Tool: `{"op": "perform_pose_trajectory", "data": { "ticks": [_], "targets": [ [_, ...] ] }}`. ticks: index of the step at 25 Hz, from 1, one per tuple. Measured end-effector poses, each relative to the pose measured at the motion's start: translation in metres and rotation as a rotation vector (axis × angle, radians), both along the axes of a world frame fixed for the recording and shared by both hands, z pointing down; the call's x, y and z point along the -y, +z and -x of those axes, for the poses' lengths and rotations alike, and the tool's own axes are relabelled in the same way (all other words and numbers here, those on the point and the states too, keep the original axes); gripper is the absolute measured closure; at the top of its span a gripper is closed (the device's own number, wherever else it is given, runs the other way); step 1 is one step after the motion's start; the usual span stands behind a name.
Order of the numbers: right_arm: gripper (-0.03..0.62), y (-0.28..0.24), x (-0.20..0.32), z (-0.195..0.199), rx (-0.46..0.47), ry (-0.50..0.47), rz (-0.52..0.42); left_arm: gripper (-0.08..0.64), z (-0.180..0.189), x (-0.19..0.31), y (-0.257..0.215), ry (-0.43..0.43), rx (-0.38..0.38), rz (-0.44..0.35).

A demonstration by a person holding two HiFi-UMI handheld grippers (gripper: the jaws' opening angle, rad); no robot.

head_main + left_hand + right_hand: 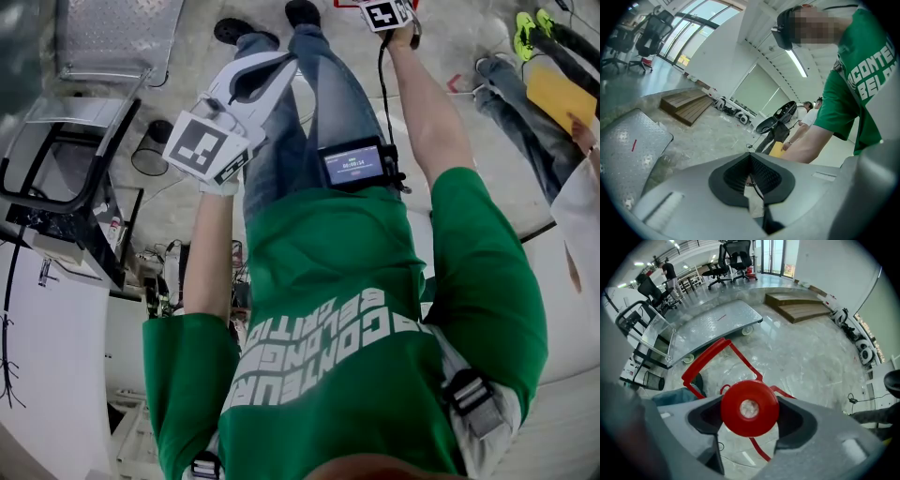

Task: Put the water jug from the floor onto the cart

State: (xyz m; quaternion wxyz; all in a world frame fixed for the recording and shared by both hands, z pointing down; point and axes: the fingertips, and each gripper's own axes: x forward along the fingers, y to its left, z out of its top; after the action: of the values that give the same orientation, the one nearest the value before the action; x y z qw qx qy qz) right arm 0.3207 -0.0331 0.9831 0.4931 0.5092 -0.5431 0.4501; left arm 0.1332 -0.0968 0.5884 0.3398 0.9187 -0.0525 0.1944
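Right gripper view: the right gripper (750,412) is pointed straight down, and its jaws are spread wide apart. Between them the water jug (750,397) is seen from above as a round red cap. The dark pads stand on either side of the cap, and no firm press on it can be made out. The jug is on the pale floor (811,362), apart from the cart (722,322), whose flat metal deck lies beyond it. In the left gripper view, the left gripper (751,161) is held up off the floor, its jaws brought together with nothing gripped between them.
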Motion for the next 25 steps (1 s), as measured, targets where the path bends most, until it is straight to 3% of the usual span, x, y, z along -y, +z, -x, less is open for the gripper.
{"op": "perform_pose_trajectory", "data": {
  "ticks": [6, 11, 16, 25],
  "targets": [
    [0.29, -0.007, -0.006, -0.008, -0.013, 0.031, 0.028, 0.545, 0.002, 0.003, -0.006, -0.01, -0.006, -0.015],
    [0.29, -0.034, 0.02, -0.001, 0.05, 0.008, -0.098, 0.545, 0.004, 0.008, -0.019, -0.037, -0.015, -0.041],
    [0.29, -0.076, 0.018, -0.018, 0.016, -0.002, -0.117, 0.545, 0.005, 0.011, -0.044, -0.064, -0.049, -0.109],
    [0.29, -0.168, 0.041, -0.012, 0.037, -0.046, -0.219, 0.545, 0.034, 0.047, -0.103, -0.183, -0.082, -0.218]
  ]
}}
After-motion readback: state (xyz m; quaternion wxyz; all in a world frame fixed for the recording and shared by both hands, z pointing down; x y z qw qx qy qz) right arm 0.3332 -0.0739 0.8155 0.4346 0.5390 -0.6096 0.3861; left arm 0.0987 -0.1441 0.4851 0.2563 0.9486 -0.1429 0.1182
